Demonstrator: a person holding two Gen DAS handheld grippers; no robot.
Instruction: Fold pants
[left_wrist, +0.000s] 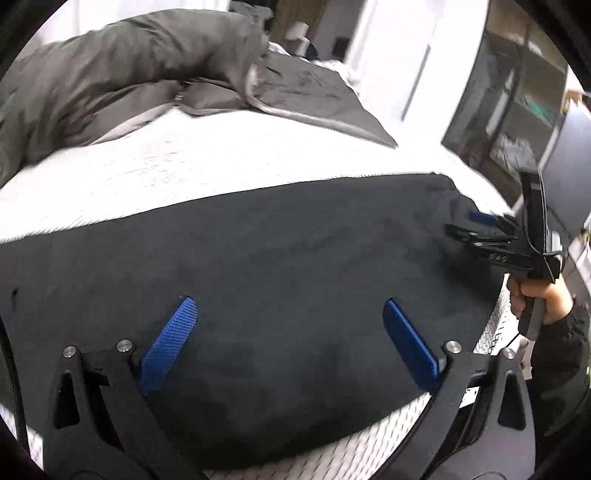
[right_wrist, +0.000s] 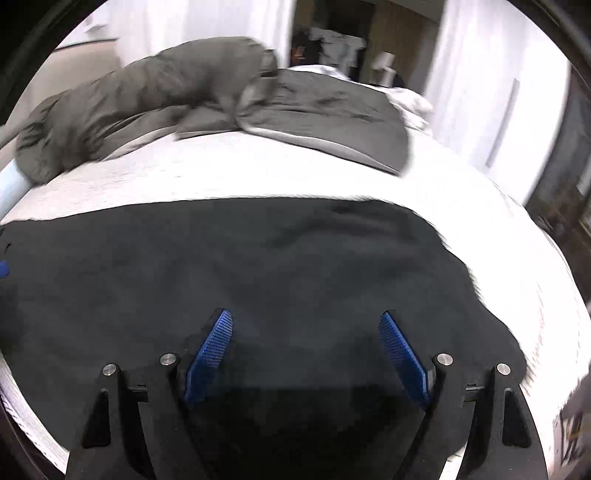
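Dark pants (left_wrist: 277, 266) lie flat across the white bed (left_wrist: 184, 166), stretching left to right. My left gripper (left_wrist: 290, 306) hovers over the near half of the pants, blue pads wide apart, open with nothing between them. In the right wrist view the same pants (right_wrist: 258, 266) fill the foreground and my right gripper (right_wrist: 306, 321) stands open above them, holding nothing. The right gripper (left_wrist: 480, 236) also shows at the right end of the pants in the left wrist view, held by a hand (left_wrist: 535, 299).
A rumpled grey duvet (left_wrist: 129, 74) is heaped at the far side of the bed (right_wrist: 221, 177). White curtains (right_wrist: 480, 92) and a dark cabinet (left_wrist: 509, 110) stand to the right. Bare mattress lies between the pants and the duvet.
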